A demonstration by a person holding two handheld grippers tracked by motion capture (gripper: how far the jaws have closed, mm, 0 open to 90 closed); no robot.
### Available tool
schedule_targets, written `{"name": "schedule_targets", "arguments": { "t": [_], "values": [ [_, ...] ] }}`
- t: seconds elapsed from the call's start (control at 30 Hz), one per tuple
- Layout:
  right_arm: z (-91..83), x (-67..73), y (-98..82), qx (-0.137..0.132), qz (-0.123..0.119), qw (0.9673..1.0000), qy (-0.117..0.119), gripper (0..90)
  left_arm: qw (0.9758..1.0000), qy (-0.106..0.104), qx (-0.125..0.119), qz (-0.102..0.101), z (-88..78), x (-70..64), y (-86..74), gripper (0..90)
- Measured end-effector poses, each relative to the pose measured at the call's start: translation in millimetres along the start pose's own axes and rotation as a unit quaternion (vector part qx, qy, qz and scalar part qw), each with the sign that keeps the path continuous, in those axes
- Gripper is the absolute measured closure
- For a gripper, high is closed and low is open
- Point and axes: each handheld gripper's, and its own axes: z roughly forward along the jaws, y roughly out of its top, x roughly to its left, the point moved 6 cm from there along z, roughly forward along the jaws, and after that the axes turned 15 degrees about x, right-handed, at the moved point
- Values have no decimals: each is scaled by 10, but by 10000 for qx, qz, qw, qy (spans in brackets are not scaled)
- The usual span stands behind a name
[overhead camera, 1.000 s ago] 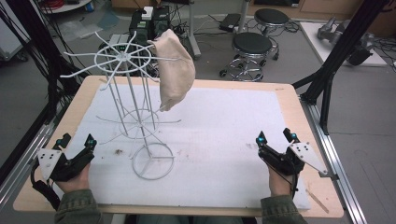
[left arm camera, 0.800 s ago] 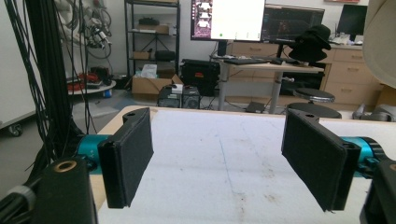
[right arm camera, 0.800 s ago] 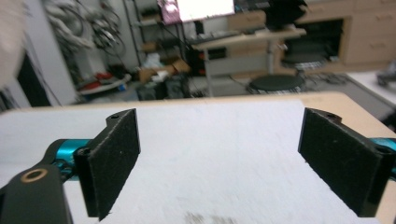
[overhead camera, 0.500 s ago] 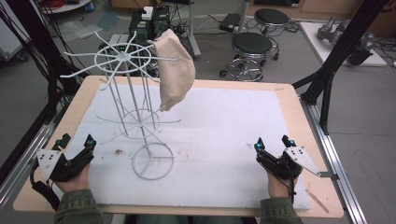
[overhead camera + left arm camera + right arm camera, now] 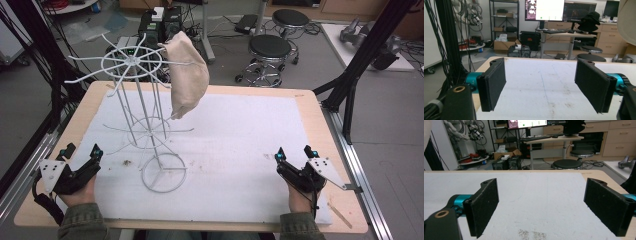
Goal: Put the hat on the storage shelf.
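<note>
both jaws gape wide on the left gripper [image 5: 80, 153] and right gripper [image 5: 292, 152], and the high view shows a beige hat [image 5: 187, 75] hanging on the white wire rack [image 5: 145, 120].

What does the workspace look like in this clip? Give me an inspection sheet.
Surface: wooden table under a white mat; brownish specks and smudges on the mat.
Job's things: white wire rack standing at the mat's left; beige hat hanging from one of its upper arms.
Clutter: nothing seen.
Grippers: left gripper at the near left, right gripper at the near right; both sets of jaws open and empty, well short of the rack.
Cables: black cable bundle beside the table's left edge.
Surroundings: two stools, floor boxes, desk with monitors.
</note>
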Motion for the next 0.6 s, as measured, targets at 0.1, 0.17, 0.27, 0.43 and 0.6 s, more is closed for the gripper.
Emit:
{"name": "schedule_targets", "arguments": {
  "t": [0.1, 0.17, 0.27, 0.43, 0.6],
  "values": [
    [-2, -7, -1, 5, 7, 10000, -4, 118, 10000, -1, 11, 5, 3, 7, -2, 250],
    [-6, -15, -1, 4, -19, 10000, -8, 117, 10000, 11, 12, -2, 5, 13, -3, 250],
    [-14, -10, 3, -25, 10, 10000, 1, 118, 10000, 6, 19, -7, 8, 12, -6, 251],
    [-13, -16, 5, -48, 14, 10000, -6, 118, 10000, -28, 15, 10, 11, -5, -4, 251],
    [-9, -12, 3, -34, 42, 10000, 4, 117, 10000, -31, 27, 1, 17, 1, -9, 251]
  ]
}}
